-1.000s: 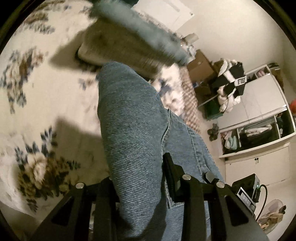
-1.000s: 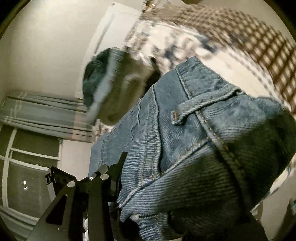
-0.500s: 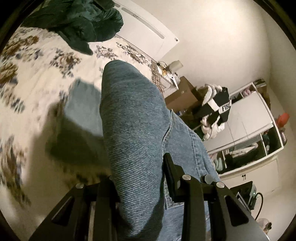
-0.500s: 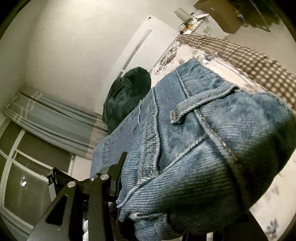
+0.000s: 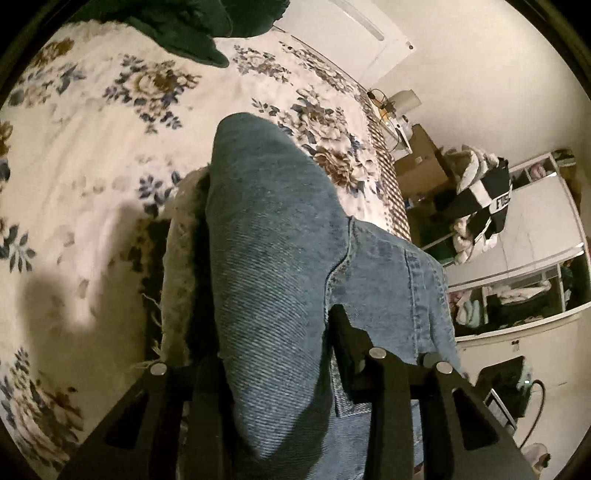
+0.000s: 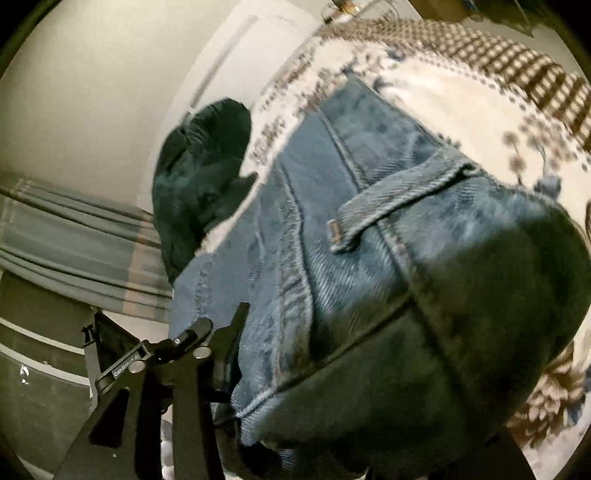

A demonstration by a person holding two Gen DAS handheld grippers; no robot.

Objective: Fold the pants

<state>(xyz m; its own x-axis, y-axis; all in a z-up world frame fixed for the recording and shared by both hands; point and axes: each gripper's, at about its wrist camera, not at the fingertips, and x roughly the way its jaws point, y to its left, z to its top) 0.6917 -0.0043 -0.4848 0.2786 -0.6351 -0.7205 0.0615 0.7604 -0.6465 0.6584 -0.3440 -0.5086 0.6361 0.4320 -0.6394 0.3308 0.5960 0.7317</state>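
Observation:
The blue denim pants (image 5: 273, 258) bulge up between the black fingers of my left gripper (image 5: 273, 354), which is shut on a thick fold of them above the floral bedspread (image 5: 92, 155). A frayed pale hem (image 5: 177, 266) hangs to the left of the fold. In the right wrist view my right gripper (image 6: 332, 369) is shut on the waistband part of the pants (image 6: 388, 277), with a belt loop (image 6: 391, 210) on top; its right finger is hidden under the denim.
A dark green garment (image 5: 207, 22) lies at the far end of the bed; it also shows in the right wrist view (image 6: 203, 177). A checked blanket (image 6: 498, 62) edges the bed. Boxes, a clothes pile (image 5: 480, 199) and white cupboards (image 5: 535, 258) stand to the right.
Both grippers have swung with the pants still held. The bed now lies closer under the left gripper, and the loose pant leg has dropped beside the held fold. The right view tilted down toward the bed.

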